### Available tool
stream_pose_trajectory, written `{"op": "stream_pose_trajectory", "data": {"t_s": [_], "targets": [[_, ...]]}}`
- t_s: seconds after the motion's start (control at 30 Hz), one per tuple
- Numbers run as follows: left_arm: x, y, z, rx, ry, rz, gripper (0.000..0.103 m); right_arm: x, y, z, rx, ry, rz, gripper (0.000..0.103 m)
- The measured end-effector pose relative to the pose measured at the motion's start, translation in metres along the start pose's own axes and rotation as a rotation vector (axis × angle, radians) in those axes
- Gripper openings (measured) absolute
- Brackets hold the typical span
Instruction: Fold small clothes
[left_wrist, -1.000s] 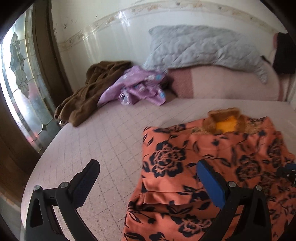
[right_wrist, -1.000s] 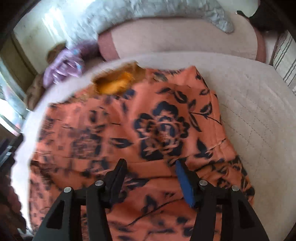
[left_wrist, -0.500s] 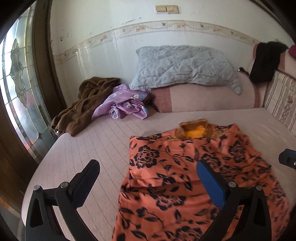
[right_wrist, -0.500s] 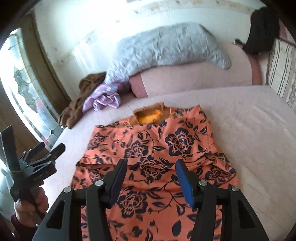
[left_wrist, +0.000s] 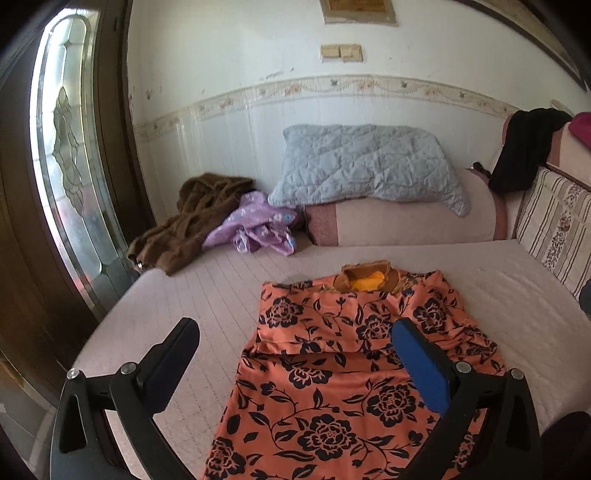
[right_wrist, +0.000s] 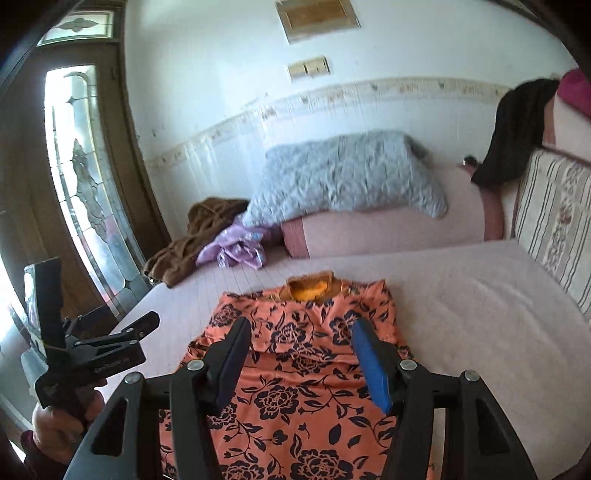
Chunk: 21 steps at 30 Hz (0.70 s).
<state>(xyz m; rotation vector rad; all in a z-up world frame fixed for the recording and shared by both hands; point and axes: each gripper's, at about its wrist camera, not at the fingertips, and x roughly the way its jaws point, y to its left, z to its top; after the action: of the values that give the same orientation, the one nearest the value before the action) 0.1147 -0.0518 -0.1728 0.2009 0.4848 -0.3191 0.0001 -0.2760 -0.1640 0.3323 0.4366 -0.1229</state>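
- Left wrist view first: my left tongs (left_wrist: 295, 354) stand wide with nothing between the pads, hovering above the near part of the orange floral garment (left_wrist: 343, 373), whose left edge runs between the two fingers.
- Right wrist view: my right tongs (right_wrist: 301, 358) are about half spread and have just been opening a little; no cloth is between them, and the garment lies below and ahead of the tips.
- What has changed: a second ago both pairs were low over the fabric; now both have pulled back and risen, so the whole top shows, from the yellow-lined collar (left_wrist: 365, 282) at the far end to the hem under my fingers.
- A fold line crosses the cloth just past my fingertips, and both long edges look turned in. I judge the side folds are done and the next step is to bring the hem up toward the collar.
- Pose: both tongs point forward and somewhat down along the garment. My left hand (right_wrist: 61, 421) grips its handle off to the left of the right tongs, well clear of the cloth.
- Farther out on the pink bed (left_wrist: 207, 295) lie a purple garment (left_wrist: 255, 229) and a brown one (left_wrist: 188, 225), far left of my tongs, with a grey pillow (left_wrist: 365, 166) behind.
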Motion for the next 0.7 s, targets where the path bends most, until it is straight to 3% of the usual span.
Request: {"op": "stream_pose_trajectory", "data": {"t_s": [0.4, 0.7], "targets": [[-0.063, -0.006, 0.017, 0.011, -0.088, 0.060, 0.103, -0.067, 0.017, 0.005, -0.052, -0.123, 0.046, 0.066], [-0.092, -0.005, 0.024, 0.015, -0.144, 0.098, 0.103, -0.086, 0.034, 0.003, -0.111, -0.162, 0.065, 0.067]]}}
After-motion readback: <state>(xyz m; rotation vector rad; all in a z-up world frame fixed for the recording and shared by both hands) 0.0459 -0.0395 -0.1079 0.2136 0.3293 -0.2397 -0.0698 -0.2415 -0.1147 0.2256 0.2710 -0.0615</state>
